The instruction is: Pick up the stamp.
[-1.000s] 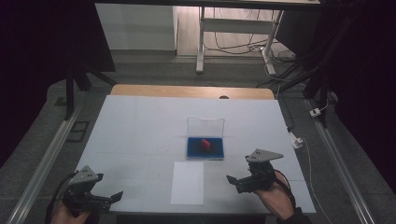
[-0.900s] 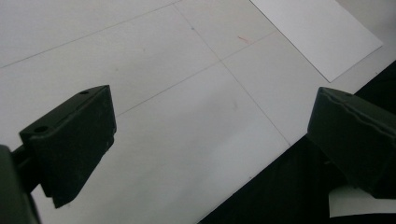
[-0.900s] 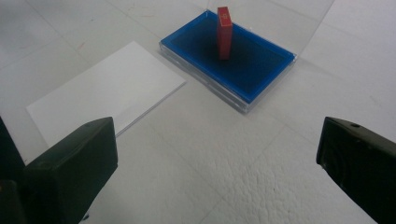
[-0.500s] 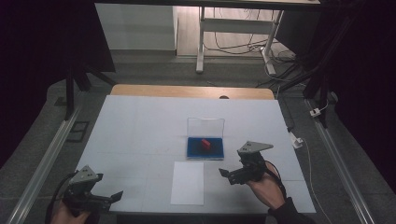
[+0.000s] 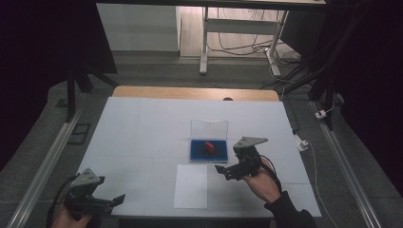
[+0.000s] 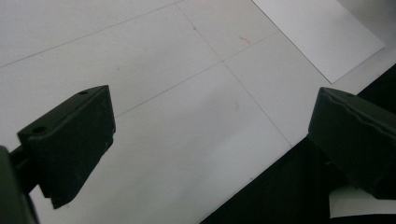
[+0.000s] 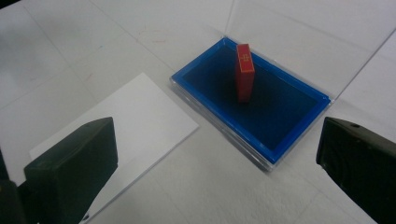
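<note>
Resting low at the near-left corner of the white table (image 5: 142,123), the left gripper (image 5: 110,201) has its two black jaws spread wide with nothing between them; in its own view they frame bare tabletop right at the table's edge. It lies well apart from everything else.

Moving rightward, a white rectangular sheet of paper (image 5: 191,185) lies flat near the front edge, just in front of the blue ink pad in a clear plastic case (image 5: 209,151), whose transparent lid (image 5: 209,128) stands open behind it. On the blue pad stands a small red rectangular stamp block (image 7: 244,71), upright on its end and apart from the case walls.

Further right, the right gripper (image 5: 227,170) hovers just beside the near-right corner of the case, its jaws also spread wide and holding nothing, aimed across the pad toward the stamp.

The likely next move is a pinch on the red block, and that is where trouble could come. It is tall and narrow on a soft pad, so a jaw arriving off-centre would probably tip it over onto the ink. A low approach could catch the case rim and drag the light case across the table or onto the paper. The open lid behind could be knocked by an overshoot.
</note>
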The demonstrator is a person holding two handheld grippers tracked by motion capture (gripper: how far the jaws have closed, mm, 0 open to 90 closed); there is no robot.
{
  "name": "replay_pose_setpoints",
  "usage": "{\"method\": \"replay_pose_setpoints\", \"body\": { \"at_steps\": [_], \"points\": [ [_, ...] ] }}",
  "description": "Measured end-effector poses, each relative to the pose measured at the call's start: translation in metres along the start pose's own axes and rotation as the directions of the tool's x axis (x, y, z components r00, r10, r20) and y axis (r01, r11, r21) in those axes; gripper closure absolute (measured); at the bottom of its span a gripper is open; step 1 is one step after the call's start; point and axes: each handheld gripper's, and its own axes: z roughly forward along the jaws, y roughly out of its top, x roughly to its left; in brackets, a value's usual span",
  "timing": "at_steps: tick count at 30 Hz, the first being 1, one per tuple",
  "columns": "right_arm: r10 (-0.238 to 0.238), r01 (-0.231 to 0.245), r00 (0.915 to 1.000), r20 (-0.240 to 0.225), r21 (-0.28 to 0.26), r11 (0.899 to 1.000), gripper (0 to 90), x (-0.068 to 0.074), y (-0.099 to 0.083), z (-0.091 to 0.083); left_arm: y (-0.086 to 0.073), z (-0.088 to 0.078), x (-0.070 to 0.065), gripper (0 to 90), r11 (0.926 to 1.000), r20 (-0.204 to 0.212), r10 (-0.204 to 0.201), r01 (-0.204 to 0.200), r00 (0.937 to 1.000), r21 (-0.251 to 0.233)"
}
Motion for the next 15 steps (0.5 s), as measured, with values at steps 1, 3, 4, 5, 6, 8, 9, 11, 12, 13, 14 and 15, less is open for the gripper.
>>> {"method": "replay_pose_setpoints", "body": {
  "at_steps": [1, 3, 4, 5, 6, 8, 9, 11, 12, 13, 14, 15],
  "points": [
    [-0.006, 0.006, 1.0, 0.005, 0.005, 1.0, 0.0, 0.0, 0.001, 0.002, 0.0, 0.0, 0.0, 1.3, 1.0, 0.001, -0.001, 0.001, 1.0, 0.0],
    [-0.012, 0.012, 0.9999, 0.01, 0.017, 1.0, 0.0, 0.001, 0.005, 0.009, 0.0, 0.0, 0.0, 1.3, 1.0, -0.002, 0.0, 0.0, 1.0, -0.002],
    [-0.012, 0.012, 0.9999, 0.01, 0.017, 1.0, 0.0, 0.001, 0.005, 0.009, 0.0, 0.0, 0.0, 1.2, 1.0, -0.002, 0.0, 0.0, 1.0, -0.002],
    [-0.014, 0.014, 0.9998, 0.011, 0.017, 1.0, 0.0, 0.001, 0.006, 0.011, 0.0, 0.0, 0.0, 1.2, 1.0, -0.001, 0.001, -0.001, 1.0, -0.002],
    [-0.018, 0.018, 0.9997, 0.014, 0.022, 1.0, 0.0, 0.001, 0.008, 0.015, 0.0, 0.0, 0.001, 1.2, 1.0, -0.001, 0.0, 0.0, 1.0, -0.002],
    [-0.017, 0.017, 0.9997, 0.017, 0.026, 1.0, 0.0, 0.001, 0.01, 0.019, 0.0, 0.0, 0.0, 1.2, 1.0, -0.001, 0.0, 0.0, 1.0, -0.002],
    [-0.017, 0.017, 0.9997, 0.017, 0.033, 0.999, 0.0, 0.0, 0.011, 0.02, 0.0, 0.0, 0.0, 1.2, 1.0, -0.002, -0.001, 0.001, 1.0, -0.002],
    [-0.018, 0.017, 0.9997, 0.019, 0.037, 0.999, 0.0, -0.001, 0.012, 0.022, 0.0, 0.0, 0.0, 1.2, 1.0, -0.002, -0.002, 0.002, 1.0, -0.002],
    [-0.009, 0.009, 0.9998, 0.017, 0.034, 0.999, 0.0, -0.001, 0.013, 0.024, 0.0, 0.0, 0.0, 1.2, 1.0, -0.002, -0.002, 0.002, 1.0, -0.001],
    [-0.008, 0.007, 0.9998, 0.021, 0.038, 0.999, 0.0, -0.002, 0.014, 0.025, 0.0, 0.0, 0.0, 1.2, 1.0, -0.002, -0.002, 0.002, 1.0, -0.001],
    [-0.012, 0.011, 0.9996, 0.026, 0.045, 0.999, 0.0, -0.002, 0.015, 0.027, 0.0, 0.0, 0.001, 1.2, 1.0, -0.002, 0.0, 0.0, 1.0, -0.001],
    [-0.02, 0.018, 0.9994, 0.027, 0.045, 0.999, 0.0, -0.003, 0.016, 0.029, 0.0, 0.0, 0.001, 1.2, 1.0, -0.001, -0.001, 0.001, 1.0, -0.001]
  ]
}}
